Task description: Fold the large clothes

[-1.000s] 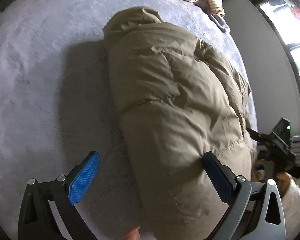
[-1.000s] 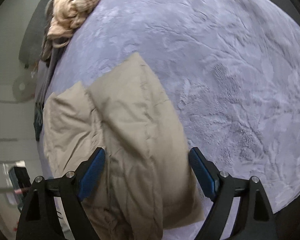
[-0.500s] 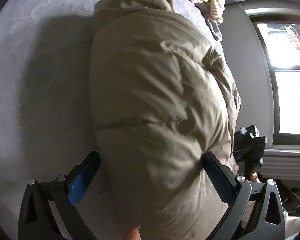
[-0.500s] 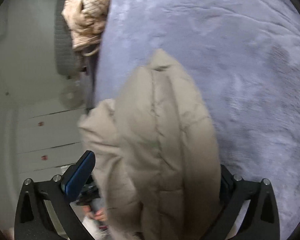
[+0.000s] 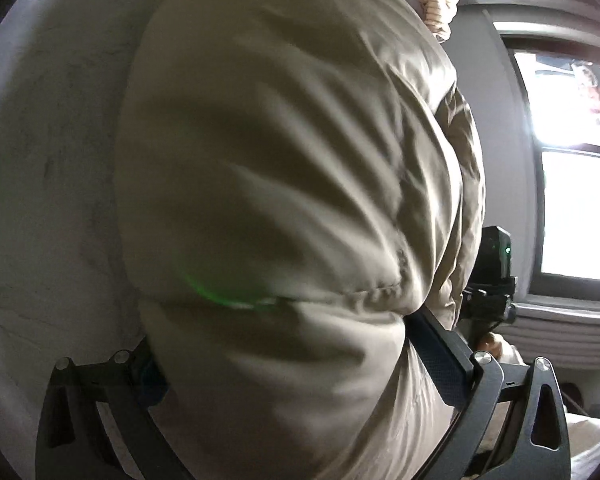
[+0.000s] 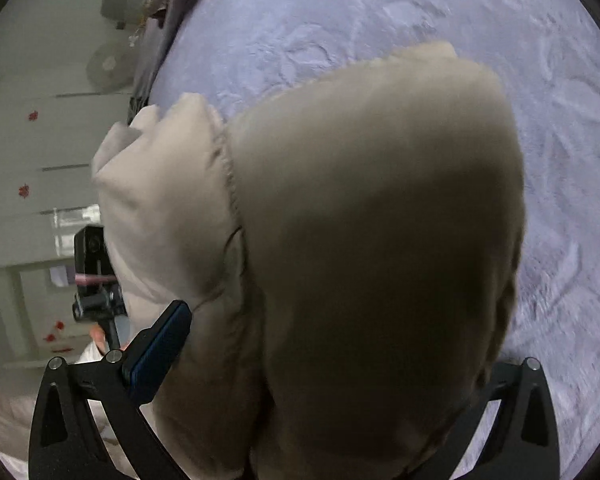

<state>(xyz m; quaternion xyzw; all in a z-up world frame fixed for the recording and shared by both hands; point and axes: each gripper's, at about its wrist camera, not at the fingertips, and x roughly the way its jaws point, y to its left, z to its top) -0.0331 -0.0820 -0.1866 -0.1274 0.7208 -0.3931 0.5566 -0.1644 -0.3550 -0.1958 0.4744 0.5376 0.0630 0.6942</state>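
Where quilted — puffy khaki jacket

Daylight floods my bedroom through a bright window at three o'clock, set in a grey wall. A lavender plush bedspread fills twelve o'clock; white drawers with red motifs stand at nine.

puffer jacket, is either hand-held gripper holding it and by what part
The khaki puffer jacket bulges between the wide-spread fingers of both the left hand-held gripper and the right hand-held gripper; whether either clamps it cannot be told.
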